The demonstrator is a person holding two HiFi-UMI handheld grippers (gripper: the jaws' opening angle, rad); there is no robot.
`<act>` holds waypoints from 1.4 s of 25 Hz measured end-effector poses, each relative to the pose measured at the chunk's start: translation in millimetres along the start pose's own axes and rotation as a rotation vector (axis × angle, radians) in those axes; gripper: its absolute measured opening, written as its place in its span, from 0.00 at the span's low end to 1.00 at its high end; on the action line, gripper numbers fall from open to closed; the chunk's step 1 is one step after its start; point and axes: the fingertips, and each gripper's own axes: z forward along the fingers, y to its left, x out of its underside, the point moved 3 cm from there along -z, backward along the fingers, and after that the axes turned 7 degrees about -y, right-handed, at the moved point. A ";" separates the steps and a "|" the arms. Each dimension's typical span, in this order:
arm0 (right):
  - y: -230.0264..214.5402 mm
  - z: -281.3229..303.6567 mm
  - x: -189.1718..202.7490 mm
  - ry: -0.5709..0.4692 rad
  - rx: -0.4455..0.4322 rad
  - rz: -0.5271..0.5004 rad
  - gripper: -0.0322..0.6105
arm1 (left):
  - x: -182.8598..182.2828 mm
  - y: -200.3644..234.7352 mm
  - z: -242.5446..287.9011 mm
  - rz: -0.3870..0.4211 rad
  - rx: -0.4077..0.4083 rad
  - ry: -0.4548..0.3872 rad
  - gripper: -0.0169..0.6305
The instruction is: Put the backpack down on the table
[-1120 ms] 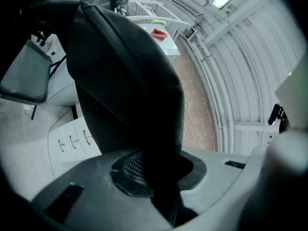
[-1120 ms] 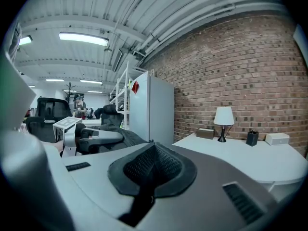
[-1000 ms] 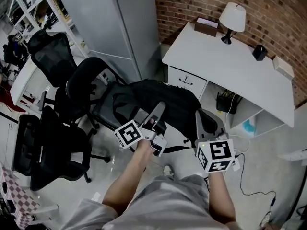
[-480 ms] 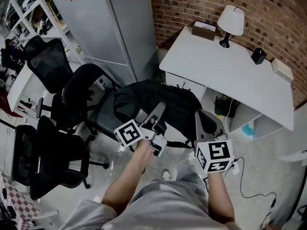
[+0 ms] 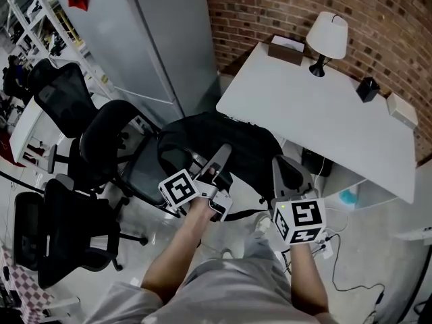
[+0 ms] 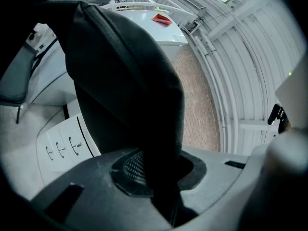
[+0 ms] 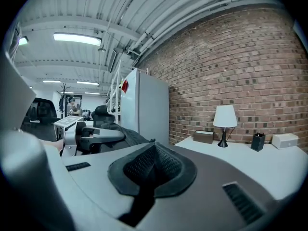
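Bright, even, lit from ceiling tubes [image 7: 74, 38]. Heavy fisheye bending, dark vignetted corners. Nearest surfaces out of focus.

The backpack [image 5: 223, 137] is black all over, as are the office chairs [image 5: 111, 130]. The bench [image 5: 317, 113] is plain white, set against a wall [image 5: 385, 12] of red-brown brick with pale mortar lines. The lamp [image 5: 327, 31] has a white shade on a black stem (the box [image 5: 286, 48] beside it is brown). The left gripper [image 5: 223, 155] and right gripper [image 5: 282, 171] are pale grey, their cubes patterned in black-and-white squares.
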 end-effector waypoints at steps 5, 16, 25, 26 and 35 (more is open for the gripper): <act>-42.0 24.8 -0.4 -0.001 -0.013 0.007 0.05 | 5.5 7.9 45.4 0.005 -0.006 -0.012 0.14; -128.7 58.3 -7.1 -0.012 -0.040 0.014 0.05 | 31.6 17.3 135.6 0.020 -0.005 -0.012 0.14; -178.7 68.6 -10.0 -0.016 -0.019 0.014 0.05 | 50.9 21.6 183.1 0.013 0.002 0.009 0.14; -181.8 70.1 -9.7 -0.016 -0.015 0.015 0.05 | 52.0 23.1 187.3 0.010 0.001 0.014 0.14; -209.5 98.4 0.6 0.014 0.047 0.017 0.05 | 48.5 49.1 233.3 -0.010 0.006 0.077 0.14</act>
